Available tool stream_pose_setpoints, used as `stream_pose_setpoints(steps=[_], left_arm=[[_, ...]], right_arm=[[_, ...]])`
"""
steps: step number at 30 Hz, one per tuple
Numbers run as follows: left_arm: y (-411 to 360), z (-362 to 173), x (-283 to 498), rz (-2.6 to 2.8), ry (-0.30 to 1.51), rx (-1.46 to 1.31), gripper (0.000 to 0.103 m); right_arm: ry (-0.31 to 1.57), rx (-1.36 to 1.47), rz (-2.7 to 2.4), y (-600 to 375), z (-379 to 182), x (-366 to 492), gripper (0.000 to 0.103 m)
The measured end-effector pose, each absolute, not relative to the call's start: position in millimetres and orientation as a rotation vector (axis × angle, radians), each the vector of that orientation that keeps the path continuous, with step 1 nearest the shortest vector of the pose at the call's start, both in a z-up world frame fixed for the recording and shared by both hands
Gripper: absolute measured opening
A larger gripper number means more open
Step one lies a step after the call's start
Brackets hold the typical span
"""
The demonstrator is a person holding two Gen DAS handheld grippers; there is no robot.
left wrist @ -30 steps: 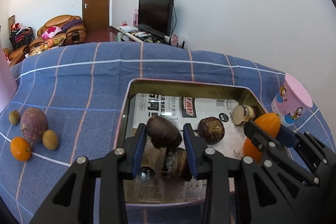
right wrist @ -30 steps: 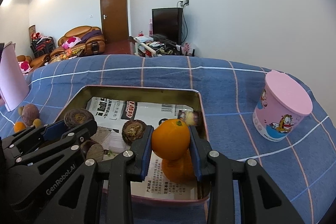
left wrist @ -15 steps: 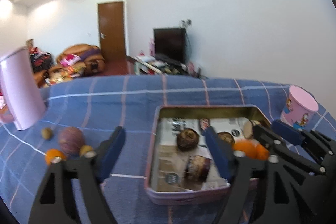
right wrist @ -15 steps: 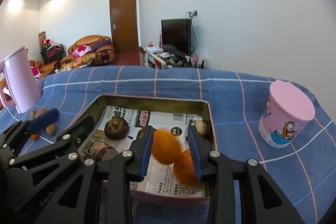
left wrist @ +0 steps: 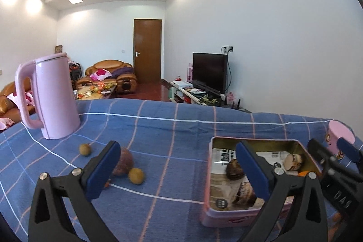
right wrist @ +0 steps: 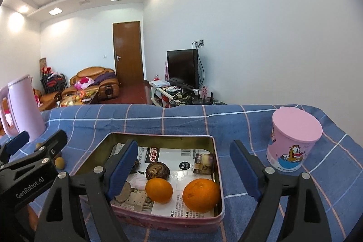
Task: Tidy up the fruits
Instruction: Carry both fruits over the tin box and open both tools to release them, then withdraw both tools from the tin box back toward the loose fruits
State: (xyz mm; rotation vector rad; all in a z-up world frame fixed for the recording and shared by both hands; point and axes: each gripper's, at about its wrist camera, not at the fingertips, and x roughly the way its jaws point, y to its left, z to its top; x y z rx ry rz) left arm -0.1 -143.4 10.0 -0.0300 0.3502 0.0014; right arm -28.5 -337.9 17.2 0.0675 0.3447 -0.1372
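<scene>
Blue checked cloth [left wrist: 181,128] covers the table; sofa [right wrist: 95,81] beyond

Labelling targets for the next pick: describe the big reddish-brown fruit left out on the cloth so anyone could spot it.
Start at the tall pink kettle on the blue checked cloth, then look toward the camera to the loose fruits beside the pink tin. The reddish-brown fruit sits among them, partly behind a finger of the left hand-held gripper. It is far bigger and darker than the small yellow-green fruits nearby.

Right gripper [right wrist: 183,170] jaws just opened, nothing between pads. Two oranges [right wrist: 158,190] resting in pink tin [right wrist: 158,218] on newspaper lining [right wrist: 179,159].
</scene>
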Motion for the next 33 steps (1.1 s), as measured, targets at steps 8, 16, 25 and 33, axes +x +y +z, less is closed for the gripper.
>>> stream_pose_setpoints(steps=[8, 16, 25, 33], left_arm=[[-157, 5, -5, -0.018, 0.351, 0.068, 0.103], [-151, 4, -8, -0.018, 0.401, 0.044, 0.103], [-148, 3, -14, -0.026, 0.416, 0.045, 0.103], [-144, 4, -19, -0.035, 0.42, 0.043, 0.103]], right_arm=[[0.334, 0.044, -0.196, -339, 15, -33, 0.085], [0.317, 0.063, -0.256, -342, 16, -40, 0.085], [0.306, 0.056, -0.299, -336, 16, -51, 0.085], [0.307, 0.07, -0.323, -333, 16, -61, 0.085]])
